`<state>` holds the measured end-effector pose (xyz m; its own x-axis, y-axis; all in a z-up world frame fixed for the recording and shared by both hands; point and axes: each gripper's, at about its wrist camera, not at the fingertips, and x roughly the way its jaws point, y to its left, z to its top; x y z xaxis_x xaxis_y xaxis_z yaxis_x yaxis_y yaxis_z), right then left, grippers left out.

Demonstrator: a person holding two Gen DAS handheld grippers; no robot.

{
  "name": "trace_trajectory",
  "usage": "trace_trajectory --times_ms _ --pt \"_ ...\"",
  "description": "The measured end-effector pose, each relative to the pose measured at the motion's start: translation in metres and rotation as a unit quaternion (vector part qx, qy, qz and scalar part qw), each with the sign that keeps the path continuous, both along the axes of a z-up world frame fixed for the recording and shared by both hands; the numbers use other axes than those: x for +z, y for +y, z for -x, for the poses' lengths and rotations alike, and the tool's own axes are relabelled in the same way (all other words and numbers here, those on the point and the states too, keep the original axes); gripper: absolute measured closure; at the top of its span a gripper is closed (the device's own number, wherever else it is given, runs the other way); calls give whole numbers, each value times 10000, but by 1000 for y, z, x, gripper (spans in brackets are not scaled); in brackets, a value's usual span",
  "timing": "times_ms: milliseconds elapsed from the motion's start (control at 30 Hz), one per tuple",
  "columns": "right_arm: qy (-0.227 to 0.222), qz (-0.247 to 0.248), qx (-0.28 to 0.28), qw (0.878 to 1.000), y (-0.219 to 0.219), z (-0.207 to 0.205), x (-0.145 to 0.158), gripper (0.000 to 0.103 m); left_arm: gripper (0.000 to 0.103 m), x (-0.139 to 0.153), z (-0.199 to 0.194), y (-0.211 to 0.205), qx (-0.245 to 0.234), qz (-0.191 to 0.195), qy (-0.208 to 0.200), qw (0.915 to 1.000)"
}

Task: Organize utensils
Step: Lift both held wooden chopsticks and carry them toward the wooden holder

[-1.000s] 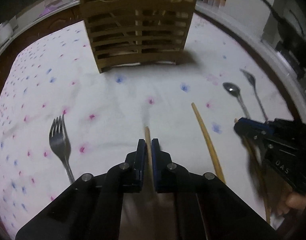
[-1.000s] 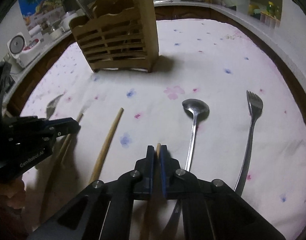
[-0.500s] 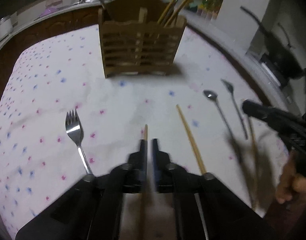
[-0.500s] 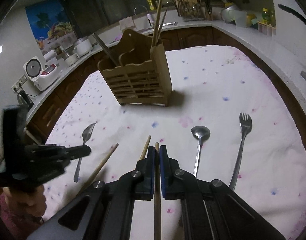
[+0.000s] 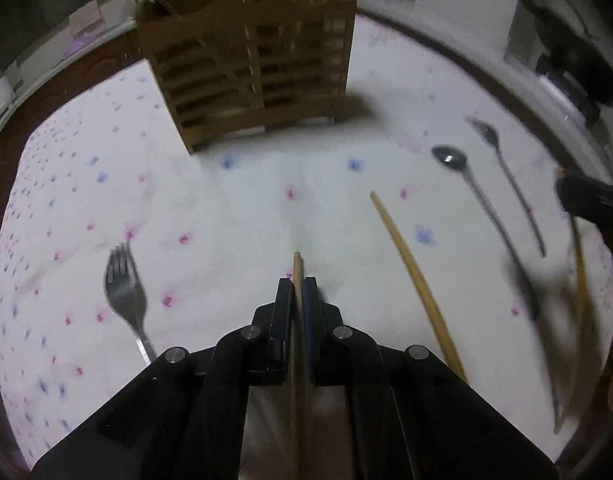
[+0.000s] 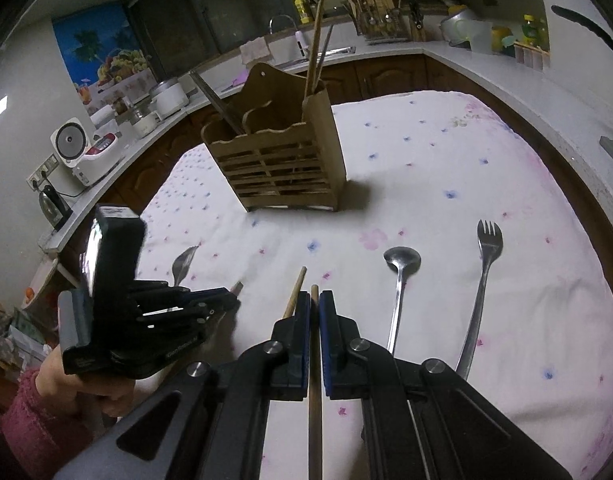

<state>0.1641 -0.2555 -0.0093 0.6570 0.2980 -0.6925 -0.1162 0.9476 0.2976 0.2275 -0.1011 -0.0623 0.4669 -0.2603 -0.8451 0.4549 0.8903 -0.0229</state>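
My left gripper (image 5: pixel 297 280) is closing, and its pads press on a wooden chopstick (image 5: pixel 298 264) whose tip pokes out just past them, low over the flowered cloth. My right gripper (image 6: pixel 314 296) is shut on another chopstick (image 6: pixel 314 289), lifted above the cloth. A third chopstick (image 6: pixel 296 288) lies on the cloth between the two grippers. A fork (image 5: pixel 124 284) lies to the left. A spoon (image 6: pixel 400 264) and a second fork (image 6: pixel 486 248) lie to the right. The slatted wooden holder (image 6: pixel 278 164) stands behind them, with chopsticks (image 6: pixel 316 52) upright in its right compartment.
The cloth-covered table (image 6: pixel 446 152) ends in a dark wooden rim close behind the holder. A kitchen counter (image 6: pixel 506 76) wraps around it, with a rice cooker (image 6: pixel 82 148) and a sink. A hand in a pink sleeve (image 6: pixel 30 420) holds the left gripper at the lower left.
My right gripper rose, lifting its chopstick off the cloth. My left jaws parted a little half a second ago and are back tight on their chopstick.
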Motion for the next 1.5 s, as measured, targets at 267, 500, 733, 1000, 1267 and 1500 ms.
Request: trace_trajectory --times_ms 267,500,733,1000,1267,1500 --pt "-332 -46 68 9994 6 13 23 98 99 72 47 47 119 1208 -605 9908" --pt "-697 18 155 9974 16 25 53 98 99 107 69 70 169 1706 -906 9810" --pt "-958 83 177 9952 20 33 73 98 99 121 83 86 176 1919 -1006 9761" --pt "-1234 126 210 9921 27 38 90 98 99 130 90 100 314 2171 -1133 9690" --pt "-1412 40 153 9898 22 38 97 98 99 140 90 111 492 2329 -1337 9620" --pt "-1543 31 94 9880 17 36 106 98 99 151 86 116 612 2396 -1549 9565"
